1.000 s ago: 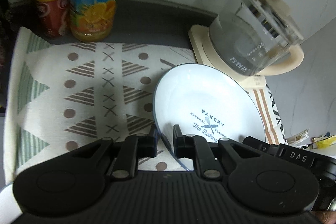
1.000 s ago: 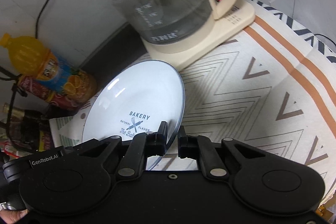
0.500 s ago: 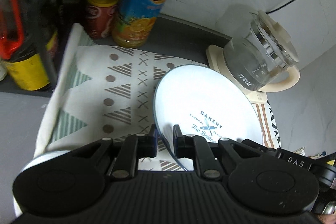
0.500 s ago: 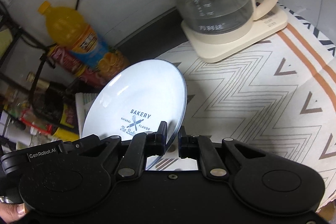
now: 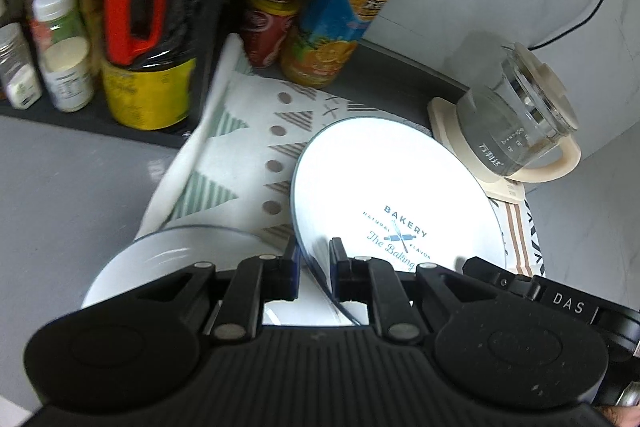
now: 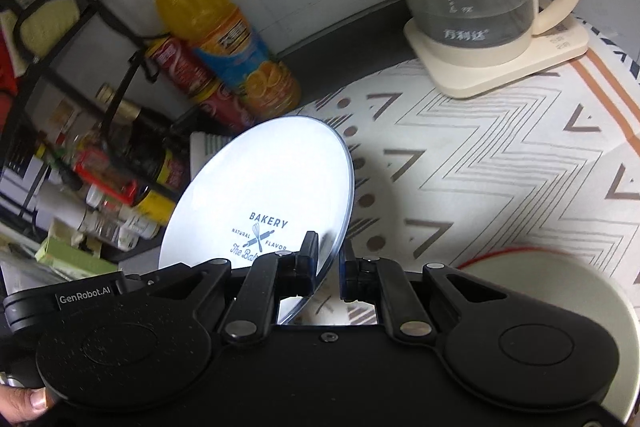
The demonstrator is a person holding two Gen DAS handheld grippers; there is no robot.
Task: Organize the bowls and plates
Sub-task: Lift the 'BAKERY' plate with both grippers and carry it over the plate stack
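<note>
Both grippers are clamped on one white plate (image 5: 384, 187): left gripper (image 5: 314, 271) pinches its rim at 7 o'clock, right gripper (image 6: 329, 267) at 5. The plate hangs tilted above the patterned cloth (image 6: 480, 167), face up, far edge aimed toward the kettle (image 5: 516, 131) at 1 o'clock.

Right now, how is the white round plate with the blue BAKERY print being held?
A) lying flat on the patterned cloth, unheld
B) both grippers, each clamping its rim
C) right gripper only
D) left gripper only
B: the white BAKERY plate sits tilted above the patterned cloth, its rim pinched by the left gripper and by the right gripper.
</note>
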